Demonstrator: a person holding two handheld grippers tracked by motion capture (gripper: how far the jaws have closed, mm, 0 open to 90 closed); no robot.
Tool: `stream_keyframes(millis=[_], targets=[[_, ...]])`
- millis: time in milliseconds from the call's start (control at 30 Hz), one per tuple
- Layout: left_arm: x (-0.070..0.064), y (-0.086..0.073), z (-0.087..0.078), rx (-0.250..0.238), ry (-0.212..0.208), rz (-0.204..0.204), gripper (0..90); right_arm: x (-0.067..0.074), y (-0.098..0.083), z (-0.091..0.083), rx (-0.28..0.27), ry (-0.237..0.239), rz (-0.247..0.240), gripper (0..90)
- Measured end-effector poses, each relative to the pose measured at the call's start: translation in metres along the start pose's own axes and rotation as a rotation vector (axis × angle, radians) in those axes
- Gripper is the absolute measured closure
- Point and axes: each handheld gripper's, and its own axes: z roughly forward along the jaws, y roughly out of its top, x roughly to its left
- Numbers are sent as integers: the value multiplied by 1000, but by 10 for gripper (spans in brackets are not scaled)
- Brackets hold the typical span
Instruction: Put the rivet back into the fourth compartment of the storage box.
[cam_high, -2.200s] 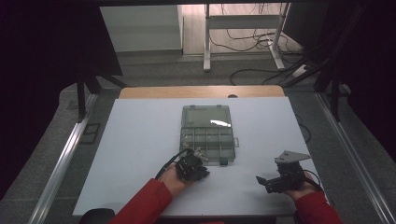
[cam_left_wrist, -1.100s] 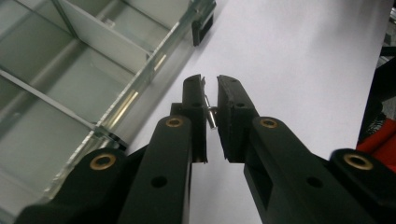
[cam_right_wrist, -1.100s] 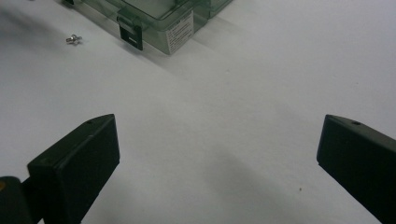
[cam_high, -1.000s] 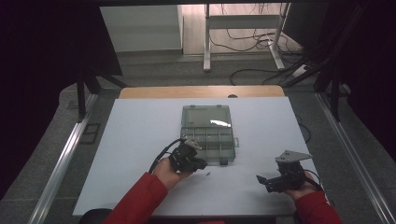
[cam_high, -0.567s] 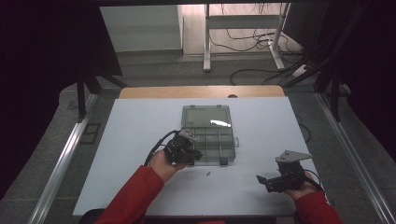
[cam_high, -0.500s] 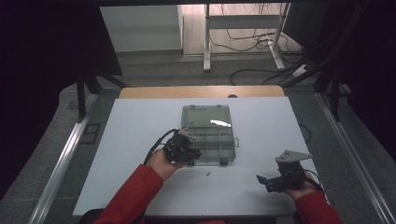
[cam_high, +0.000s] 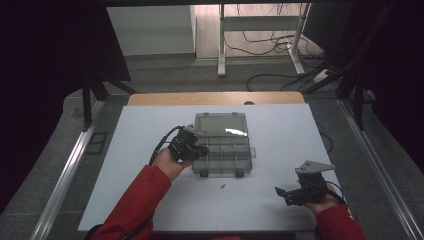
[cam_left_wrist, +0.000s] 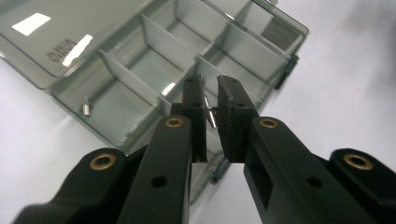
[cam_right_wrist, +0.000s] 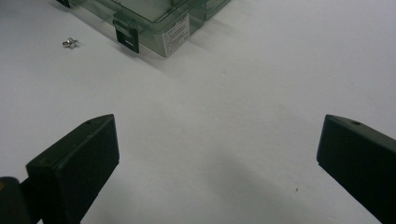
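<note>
High view: the left gripper (cam_high: 192, 148) hangs over the near left part of the open box (cam_high: 223, 145), a smoky clear plastic organiser lying in the middle of the white tabletop (cam_high: 125, 160). The right gripper (cam_high: 295, 192) rests low near the front right edge, well apart from the box. A loose screw (cam_high: 223, 186) lies on the tabletop just in front of the box.

Left gripper view: the jaws are closed to a narrow gap on a small metal screw (cam_left_wrist: 210, 116), pinched across its shank between the pads above the box's compartments (cam_left_wrist: 154, 65). Another small metal piece (cam_left_wrist: 86, 108) sits in a compartment at the left. Such a screw is probably light, hard and smooth, so it could easily twist or slip out of flat pads. A pinch across the shank, close to the head, looks like the safest hold. Opening low over a compartment would keep it from bouncing off the stiff dividers.

Right gripper view: the jaws stand wide with nothing between them, only bare tabletop. The loose screw (cam_right_wrist: 69, 43) lies off to the upper left beside the box's latch (cam_right_wrist: 126, 30). It lies flat, so the pads would have to come right down to the surface to catch it.
</note>
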Motion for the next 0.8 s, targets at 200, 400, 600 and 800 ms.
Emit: stream_keyframes(millis=[200, 400, 600, 800], targets=[[9, 4, -1, -9, 26, -16, 826, 0, 0, 0, 2, 2, -1, 0], [20, 8, 1, -18, 48, -38, 824, 0, 0, 0, 5, 2, -3, 0], [30, 10, 6, -32, 67, -63, 822, 0, 0, 1, 7, 3, -4, 0], [41, 8, 16, -24, 83, -85, 817, 1, -1, 1, 9, 3, -5, 0]])
